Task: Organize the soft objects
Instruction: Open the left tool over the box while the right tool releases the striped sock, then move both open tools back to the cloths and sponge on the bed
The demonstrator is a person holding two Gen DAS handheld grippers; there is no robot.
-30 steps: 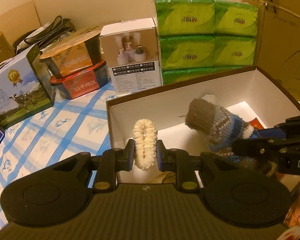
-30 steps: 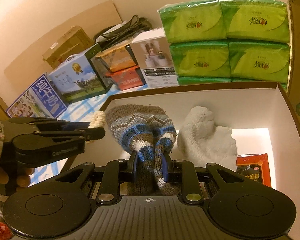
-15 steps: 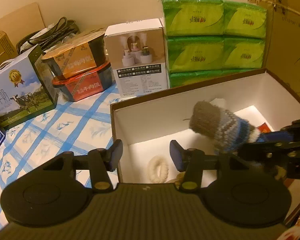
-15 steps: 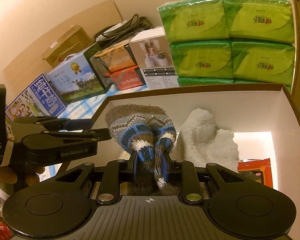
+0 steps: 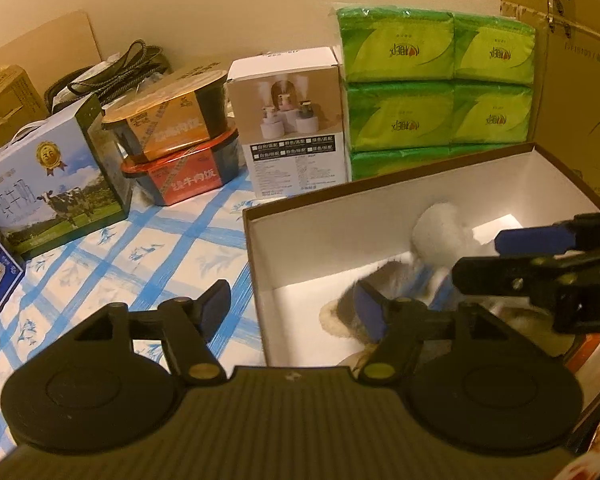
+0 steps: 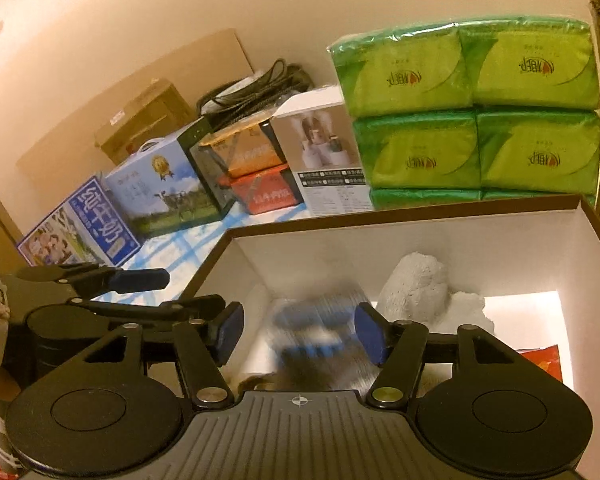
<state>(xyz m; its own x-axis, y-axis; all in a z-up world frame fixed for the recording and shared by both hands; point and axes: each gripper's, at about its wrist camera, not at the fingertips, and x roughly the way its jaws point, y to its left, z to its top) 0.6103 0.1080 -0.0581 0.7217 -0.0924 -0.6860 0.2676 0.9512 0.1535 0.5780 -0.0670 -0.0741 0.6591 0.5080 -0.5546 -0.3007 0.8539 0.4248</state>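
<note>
Over the open white-lined box [image 6: 440, 236], both tools have just let go: the right gripper [image 6: 298, 334] has been opening its jaws, now spread wide, and the striped knit sock [image 6: 320, 344] it pinched a second ago is a blur between the pads, touching neither and apparently dropping to the box floor. The left gripper [image 5: 294, 308] has likewise been opening and stands spread with nothing between its fingers; the cream looped scrunchie it held a second ago is no longer in its jaws, and a pale fuzzy edge [image 5: 334, 318] low in the box, just beside the sock, may be it, though I cannot tell for sure. By my reckoning, both soft things are now delivered, joining the white fluffy piece [image 6: 416, 290] already lying toward the box's back wall. Only the left wrist view shows the blue checked tablecloth [image 5: 112, 264] spreading left of the box and the right tool's fingers reaching in from the side; only the right wrist view shows the red packet [image 6: 544, 360] in the box's right-hand corner.
</note>
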